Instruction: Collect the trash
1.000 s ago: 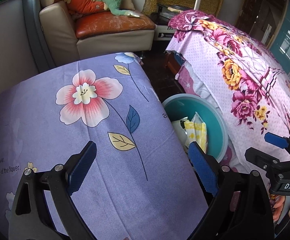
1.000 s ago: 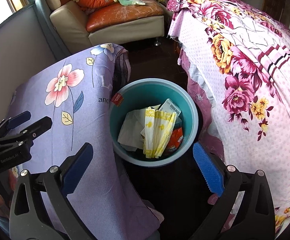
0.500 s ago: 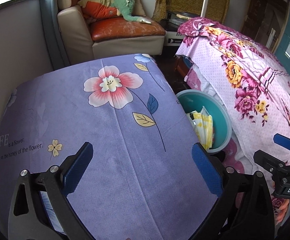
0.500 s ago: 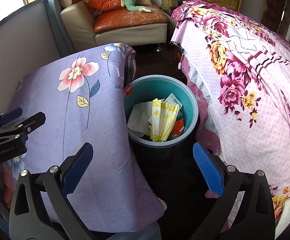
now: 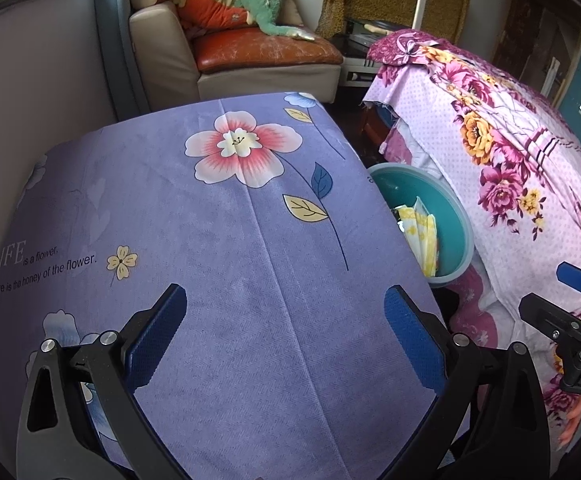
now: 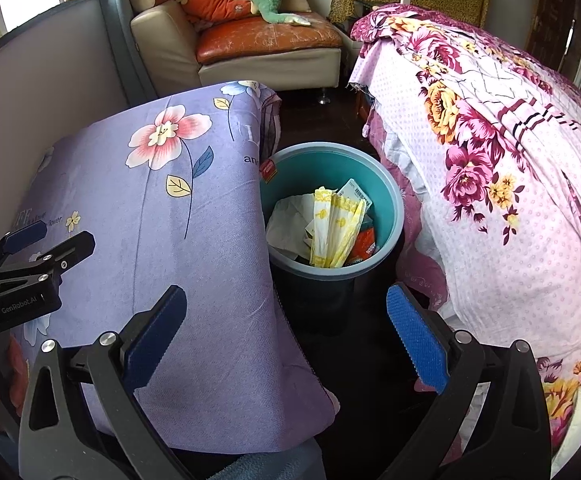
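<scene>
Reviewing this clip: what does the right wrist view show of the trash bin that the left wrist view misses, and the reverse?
Only the right wrist view shows the whole teal bin, with white paper, an orange wrapper and a barcoded packet.

Only the left wrist view shows the printed words on the purple cloth clearly, with the cloth's edge hiding part of the bin.

Both show the yellow wrappers, the sofa, the floral bedspread, and both grippers, left gripper and right gripper, open and empty.
</scene>
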`<state>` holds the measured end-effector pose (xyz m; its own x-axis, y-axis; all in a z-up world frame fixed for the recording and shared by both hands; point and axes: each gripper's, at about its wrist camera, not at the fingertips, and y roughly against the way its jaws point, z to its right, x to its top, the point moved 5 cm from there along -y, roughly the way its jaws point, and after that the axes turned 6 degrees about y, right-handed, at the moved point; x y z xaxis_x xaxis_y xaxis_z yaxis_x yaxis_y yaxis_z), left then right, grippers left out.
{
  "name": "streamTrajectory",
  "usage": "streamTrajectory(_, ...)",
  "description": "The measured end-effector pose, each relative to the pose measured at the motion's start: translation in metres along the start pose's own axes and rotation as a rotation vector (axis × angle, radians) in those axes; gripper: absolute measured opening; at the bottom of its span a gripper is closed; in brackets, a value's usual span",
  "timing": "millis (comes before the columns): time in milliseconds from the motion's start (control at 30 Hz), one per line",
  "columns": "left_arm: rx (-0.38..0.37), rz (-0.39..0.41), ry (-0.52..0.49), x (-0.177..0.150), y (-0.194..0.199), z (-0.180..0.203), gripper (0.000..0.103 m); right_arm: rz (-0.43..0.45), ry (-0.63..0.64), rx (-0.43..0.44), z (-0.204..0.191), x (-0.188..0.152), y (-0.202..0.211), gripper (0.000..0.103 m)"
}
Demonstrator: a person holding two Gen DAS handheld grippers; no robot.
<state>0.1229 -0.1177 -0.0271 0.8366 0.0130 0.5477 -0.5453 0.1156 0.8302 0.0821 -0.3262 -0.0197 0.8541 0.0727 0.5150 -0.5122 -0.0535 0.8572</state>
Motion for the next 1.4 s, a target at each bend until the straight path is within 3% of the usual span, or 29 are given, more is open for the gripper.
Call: streamTrajectory(1400, 0.024, 0.006, 0.017, 0.002, -0.034, -0.008, 0.099, -0.067, -0.031, 0.002, 0.007, 0.003, -0.05, 0.096)
